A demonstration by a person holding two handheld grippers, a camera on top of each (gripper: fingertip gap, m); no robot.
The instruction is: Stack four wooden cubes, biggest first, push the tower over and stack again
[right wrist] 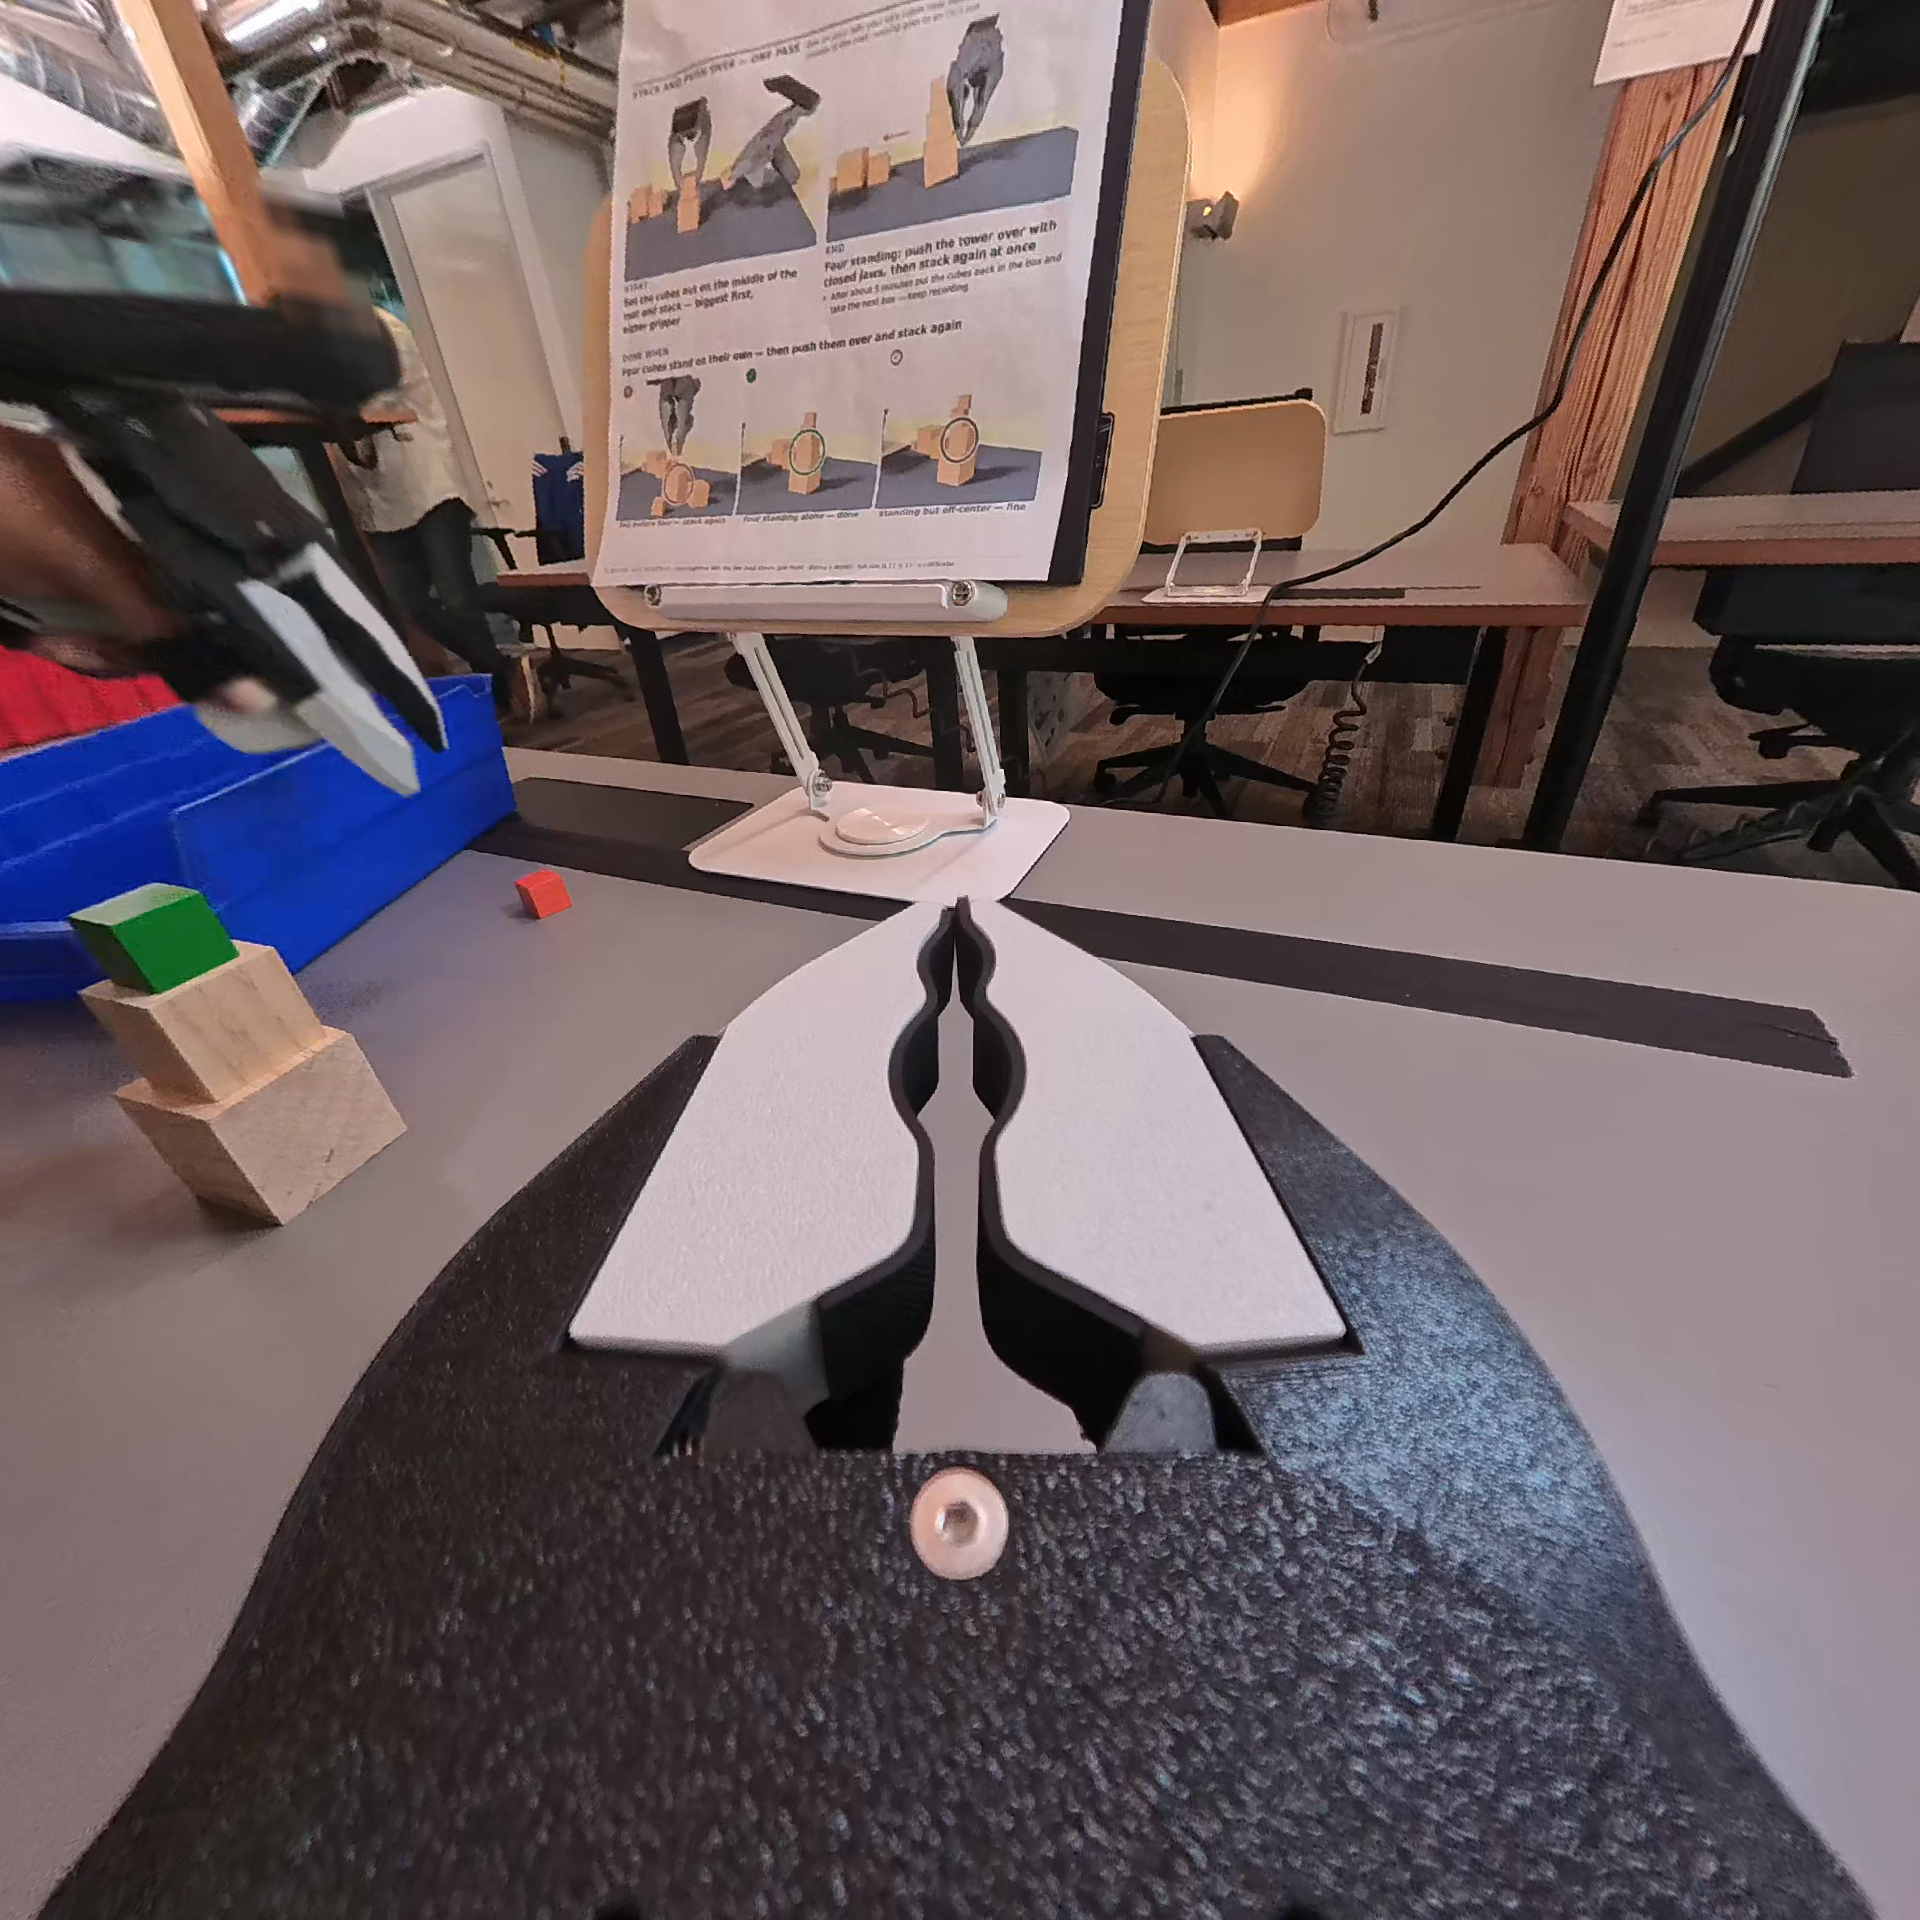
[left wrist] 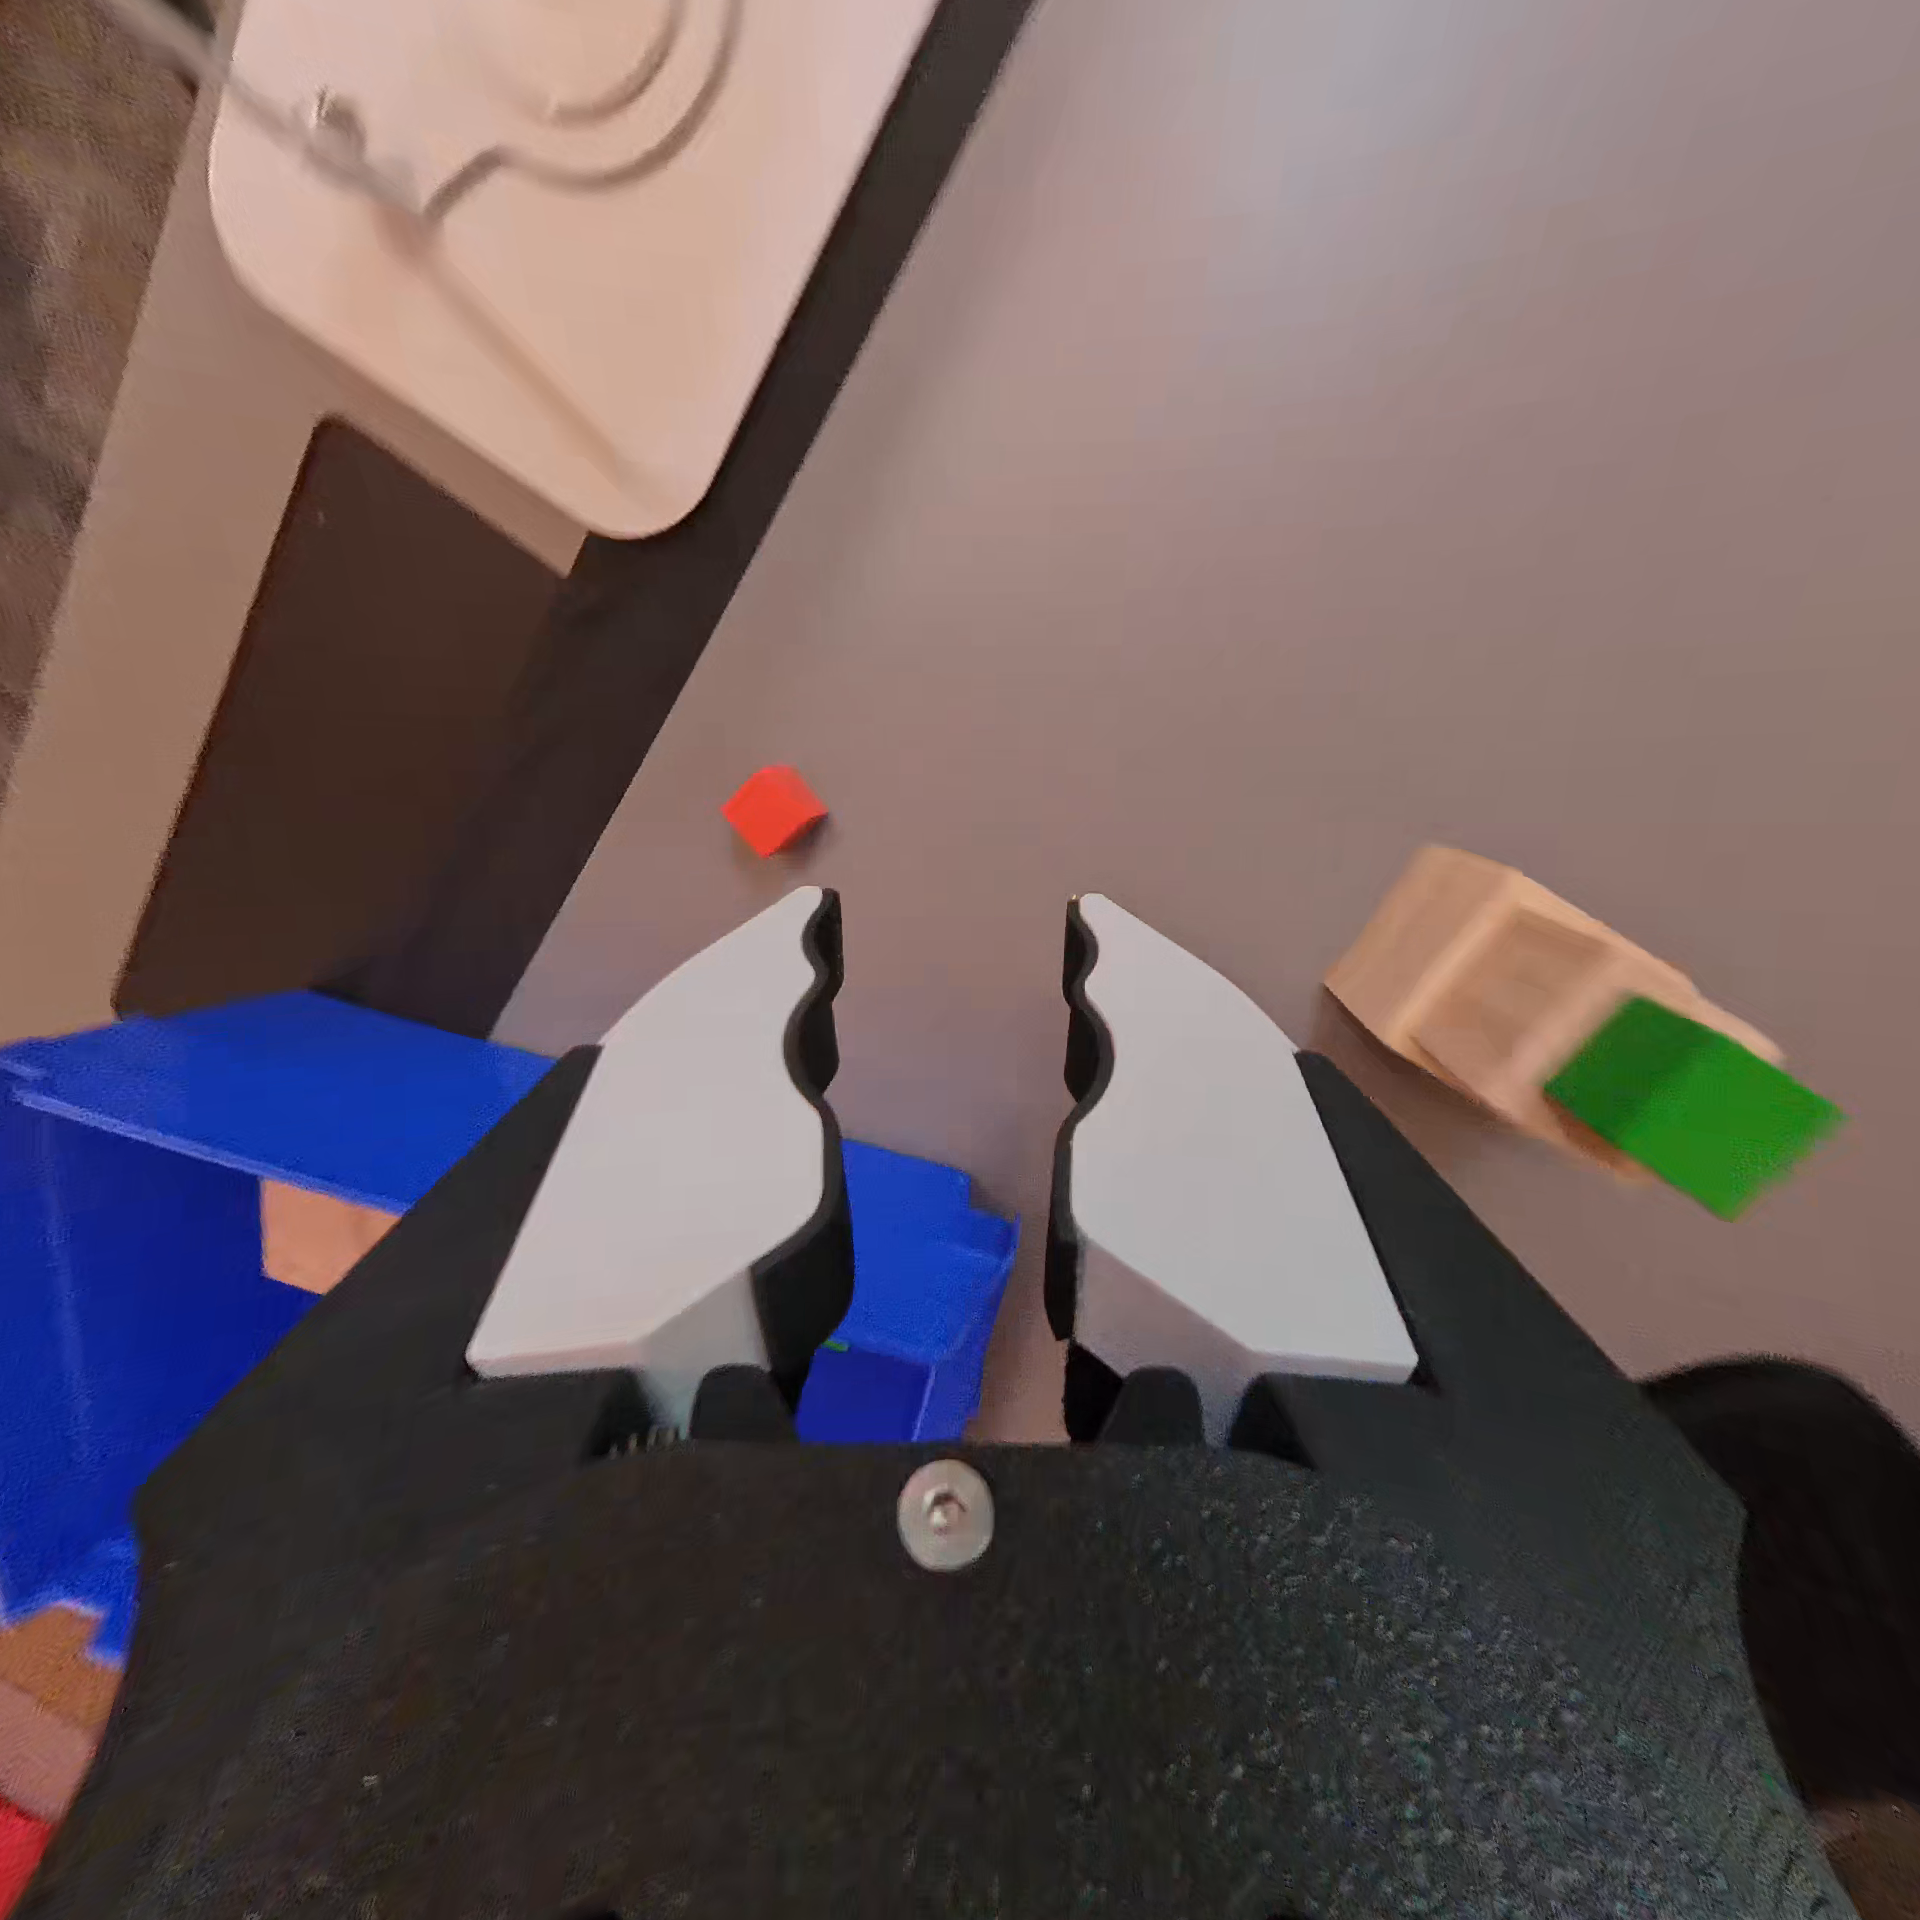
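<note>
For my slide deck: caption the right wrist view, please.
Right gripper, jaws shut and empty, beside a three-block stack; left gripper hangs open above it.

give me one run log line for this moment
left gripper: jaws open, empty, above table near red cube | right gripper: jaws shut, empty | stack: green cube atop two wooden cubes | blue bin left

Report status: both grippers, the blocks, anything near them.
Left gripper open, empty, above table near red cube. Right gripper shut, empty. Green block tops two wooden blocks. Blue bin at left.
</note>
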